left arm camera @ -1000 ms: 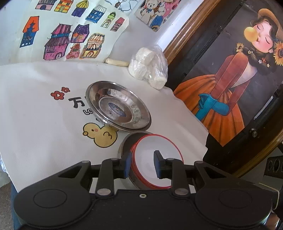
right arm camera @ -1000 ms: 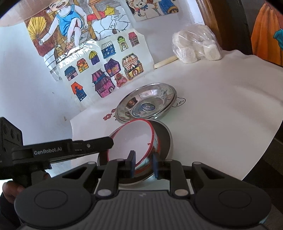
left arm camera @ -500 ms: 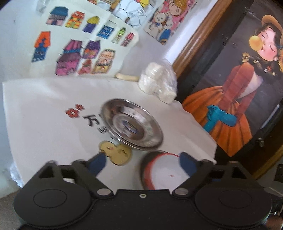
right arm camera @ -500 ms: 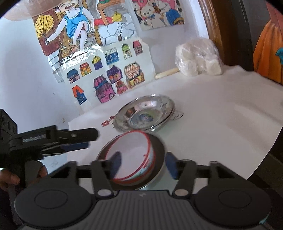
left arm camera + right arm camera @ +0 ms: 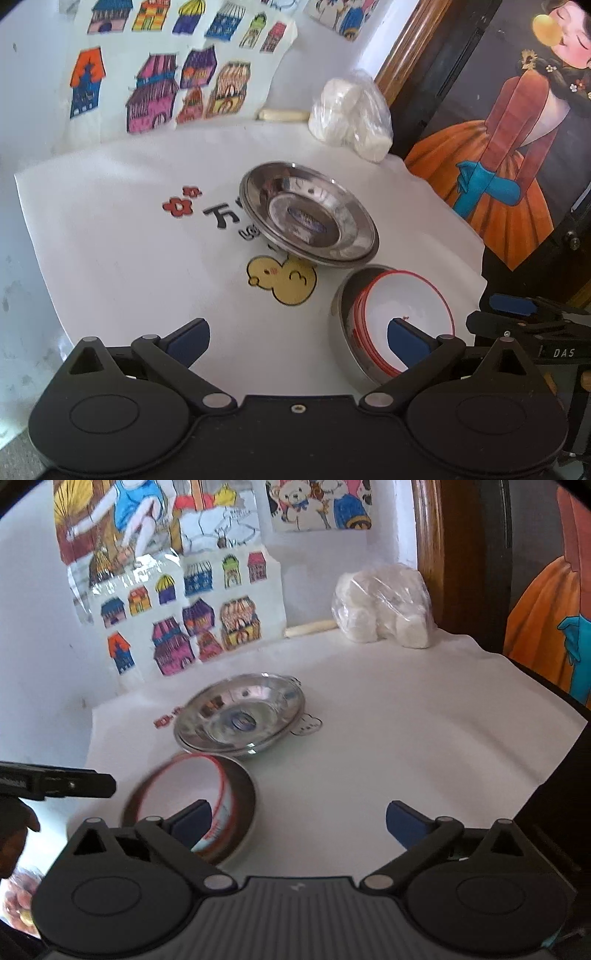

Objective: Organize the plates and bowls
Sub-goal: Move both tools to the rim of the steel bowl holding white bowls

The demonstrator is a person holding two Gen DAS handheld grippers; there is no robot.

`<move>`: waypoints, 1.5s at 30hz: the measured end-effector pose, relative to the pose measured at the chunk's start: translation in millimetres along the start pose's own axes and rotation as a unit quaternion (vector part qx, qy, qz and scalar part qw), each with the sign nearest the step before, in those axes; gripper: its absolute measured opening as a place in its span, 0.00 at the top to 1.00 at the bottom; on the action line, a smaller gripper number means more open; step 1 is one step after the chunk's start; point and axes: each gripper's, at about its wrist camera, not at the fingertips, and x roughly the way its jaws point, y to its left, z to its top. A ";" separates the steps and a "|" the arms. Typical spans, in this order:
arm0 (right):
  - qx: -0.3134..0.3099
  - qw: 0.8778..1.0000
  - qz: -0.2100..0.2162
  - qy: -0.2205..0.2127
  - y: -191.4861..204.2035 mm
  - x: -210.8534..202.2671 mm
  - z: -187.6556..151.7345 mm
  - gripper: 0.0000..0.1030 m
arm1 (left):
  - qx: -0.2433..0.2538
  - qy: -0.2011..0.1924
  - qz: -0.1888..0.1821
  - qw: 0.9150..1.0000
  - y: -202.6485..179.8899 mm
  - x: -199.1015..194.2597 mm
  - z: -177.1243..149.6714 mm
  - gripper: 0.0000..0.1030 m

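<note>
Having opened, both hand-held grippers released the bowl [image 5: 402,317].

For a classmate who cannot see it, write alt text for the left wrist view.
The open left gripper hovers over a white cloth, holding nothing. A white red-rimmed bowl sits nested in a metal bowl by its right finger. Behind them lies a steel plate, with a bag of white lumps by the wall.

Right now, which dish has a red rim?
The white bowl, nested inside a steel bowl near the grippers; the steel plates behind are plain metal.
</note>
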 end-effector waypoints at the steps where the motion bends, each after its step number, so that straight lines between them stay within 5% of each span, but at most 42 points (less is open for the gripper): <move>1: -0.002 1.000 0.001 0.004 -0.5 1.0 -0.3 0.00 | 0.000 0.006 0.001 1.000 -1.2 1.6 -0.2 0.01; 17: -0.073 0.994 -0.020 0.078 6.7 29.2 18.4 0.00 | 0.053 0.080 0.076 0.992 -19.5 21.7 7.3 0.01; 29: -0.151 0.980 -0.049 0.118 26.2 45.4 25.8 0.01 | 0.076 0.158 0.093 0.980 -27.1 35.9 28.1 0.01; 38: -0.163 0.978 -0.042 0.122 31.1 44.6 25.6 0.12 | 0.065 0.164 0.103 0.979 -30.3 36.2 29.2 0.06; 45: -0.108 0.980 -0.005 0.166 20.6 50.6 34.6 0.28 | 0.068 0.169 0.107 0.977 -39.6 37.8 32.3 0.23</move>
